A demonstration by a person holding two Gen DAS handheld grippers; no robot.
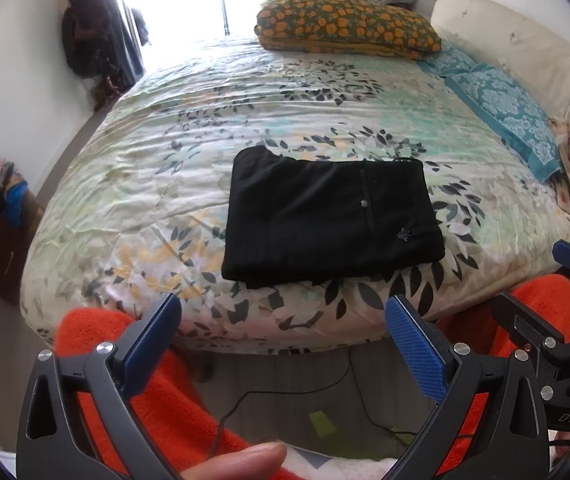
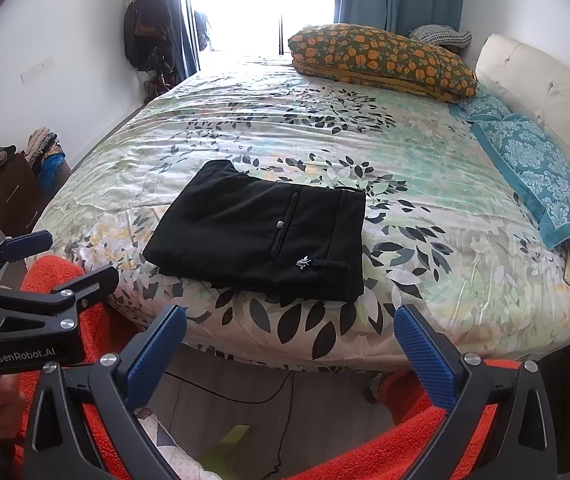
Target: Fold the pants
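Note:
The black pants [image 1: 331, 216] lie folded into a flat rectangle on the floral bedspread [image 1: 245, 92], near the bed's front edge; they also show in the right wrist view [image 2: 261, 236], back pocket and small white emblem up. My left gripper [image 1: 283, 312] is open and empty, held off the bed's front edge, short of the pants. My right gripper [image 2: 291, 322] is open and empty, also back from the bed edge. Each gripper shows in the other's view: the right one [image 1: 537, 292] and the left one [image 2: 73, 256]. Neither touches the pants.
An orange-flowered pillow [image 2: 381, 60] and a teal patterned cloth [image 2: 525, 168] lie at the bed's far and right sides, by a cream headboard [image 2: 545, 80]. Orange fleece sleeves [image 2: 365, 452] fill the foreground. A cable [image 2: 245, 396] runs on the floor. Clothes pile by the left wall [image 2: 17, 168].

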